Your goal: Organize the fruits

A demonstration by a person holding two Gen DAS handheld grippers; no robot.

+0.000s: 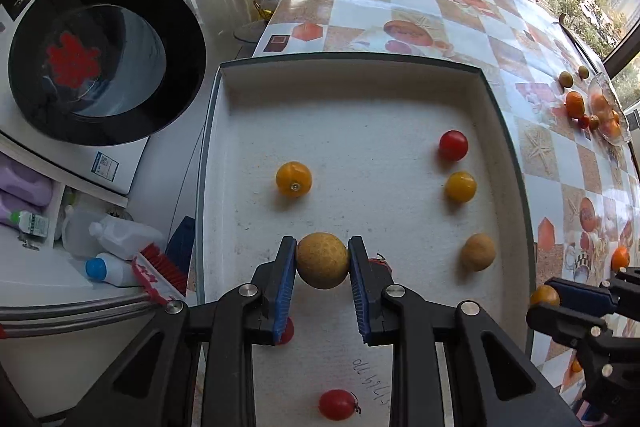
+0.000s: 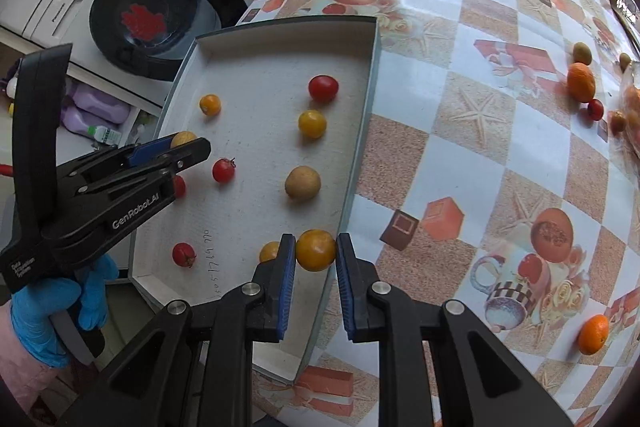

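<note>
My left gripper (image 1: 322, 259) is shut on a tan longan (image 1: 322, 260) and hangs over the white tray (image 1: 352, 75), near its front middle. In the right wrist view the left gripper (image 2: 188, 143) shows over the tray's left side, held by a blue-gloved hand (image 2: 48, 311). My right gripper (image 2: 316, 251) is shut on a yellow cherry tomato (image 2: 315, 250) above the tray's right rim (image 2: 360, 131). Inside the tray lie several red and yellow cherry tomatoes, among them a red one (image 2: 323, 87) and a yellow one (image 2: 312, 123), plus another longan (image 2: 303, 182).
A clear dish (image 1: 608, 111) with oranges sits at the table's far right, with loose fruit beside it: an orange (image 2: 581, 81) and a small red tomato (image 2: 595, 108). Another orange (image 2: 593, 334) lies nearer. A washing machine (image 1: 100, 59) and bottles (image 1: 112, 239) stand left of the table.
</note>
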